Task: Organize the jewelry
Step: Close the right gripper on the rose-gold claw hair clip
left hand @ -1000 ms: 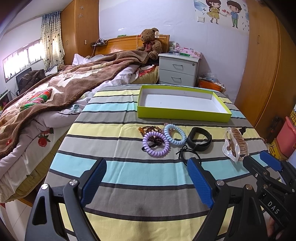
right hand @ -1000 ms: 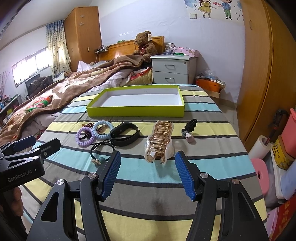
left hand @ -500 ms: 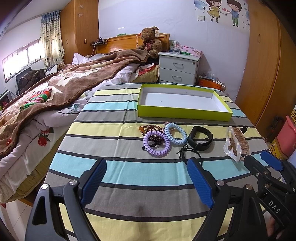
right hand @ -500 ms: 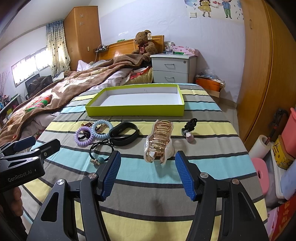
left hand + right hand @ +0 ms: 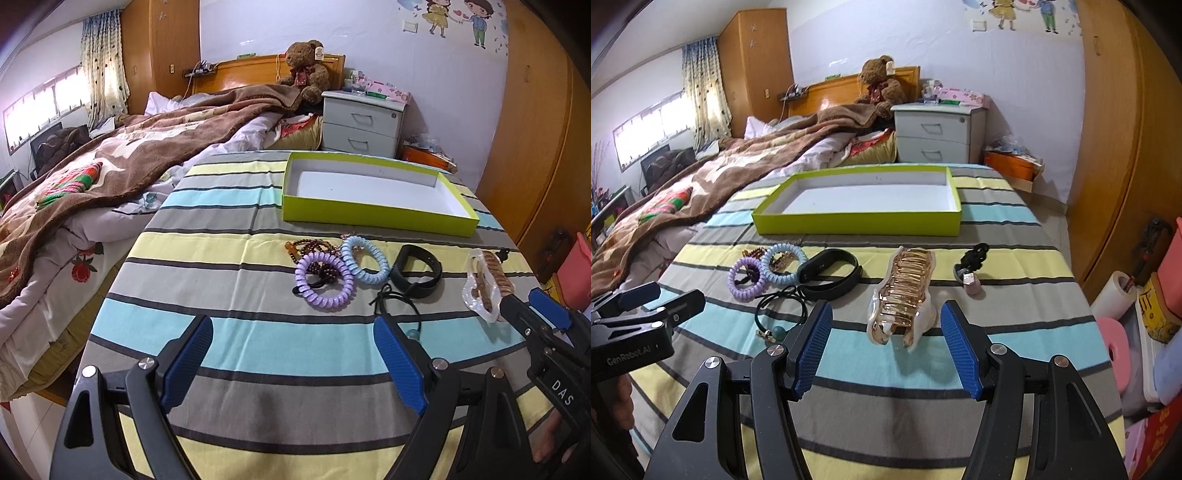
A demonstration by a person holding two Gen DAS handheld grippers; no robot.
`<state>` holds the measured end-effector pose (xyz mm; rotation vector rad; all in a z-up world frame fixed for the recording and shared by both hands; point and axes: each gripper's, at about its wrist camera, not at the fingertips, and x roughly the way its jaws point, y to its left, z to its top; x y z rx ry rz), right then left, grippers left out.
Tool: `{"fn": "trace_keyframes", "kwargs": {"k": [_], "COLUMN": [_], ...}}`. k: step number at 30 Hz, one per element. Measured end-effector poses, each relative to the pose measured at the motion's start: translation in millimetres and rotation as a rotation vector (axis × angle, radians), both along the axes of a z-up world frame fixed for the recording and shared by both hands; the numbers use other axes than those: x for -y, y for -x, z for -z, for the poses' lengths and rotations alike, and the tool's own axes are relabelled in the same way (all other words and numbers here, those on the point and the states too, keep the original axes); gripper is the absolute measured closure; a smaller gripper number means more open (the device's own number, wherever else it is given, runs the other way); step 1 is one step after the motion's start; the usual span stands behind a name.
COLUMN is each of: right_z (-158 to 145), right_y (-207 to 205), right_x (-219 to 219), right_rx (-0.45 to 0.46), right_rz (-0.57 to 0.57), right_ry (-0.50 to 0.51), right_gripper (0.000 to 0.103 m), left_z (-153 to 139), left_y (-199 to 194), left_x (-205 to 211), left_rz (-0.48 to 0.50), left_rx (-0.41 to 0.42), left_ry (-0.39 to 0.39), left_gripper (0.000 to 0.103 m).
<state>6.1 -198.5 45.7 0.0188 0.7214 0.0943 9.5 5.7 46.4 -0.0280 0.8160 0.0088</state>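
Observation:
An empty lime-green tray (image 5: 376,217) (image 5: 857,225) lies at the far side of the striped table. In front of it lie a purple coil hair tie (image 5: 325,282) (image 5: 748,277), a light blue coil tie (image 5: 364,260) (image 5: 785,263), a brown bead bracelet (image 5: 308,246), a black wristband (image 5: 415,271) (image 5: 831,275), a black elastic with a teal bead (image 5: 397,302) (image 5: 779,314), a gold and pearl claw clip (image 5: 903,295) (image 5: 487,284) and a small black clip (image 5: 971,264). My left gripper (image 5: 291,363) is open and empty, short of the hair ties. My right gripper (image 5: 886,343) is open, just short of the claw clip.
A bed with a brown blanket (image 5: 110,173) runs along the table's left side. A white nightstand (image 5: 364,123) stands behind the tray. Wooden wardrobe doors (image 5: 1115,140) line the right. Boxes and a paper roll (image 5: 1112,301) sit on the floor at right.
My right gripper has moved slightly forward toward the claw clip. My left gripper has barely moved. Both stay open.

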Motion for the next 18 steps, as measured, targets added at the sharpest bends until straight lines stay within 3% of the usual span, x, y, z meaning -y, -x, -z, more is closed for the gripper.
{"fn": "trace_keyframes", "kwargs": {"k": [12,16,18], "right_z": [13,14,14], "right_y": [-31,-34,-35], "right_x": [6,6,6], "right_rx": [-0.068,-0.072,-0.072], "right_rz": [0.049,0.036,0.035], "right_ry": [0.016,0.011,0.008], "right_gripper": [0.042,0.061,0.061], "left_z": [12,17,19], "left_y": [-25,-34,-38], "left_x": [-15,-21,-23], "left_rz": [-0.021,-0.031,-0.036], "left_rx": [-0.051,-0.077,-0.087], "left_ry": [0.043,0.066,0.073], "left_gripper": [0.013,0.013,0.013]}}
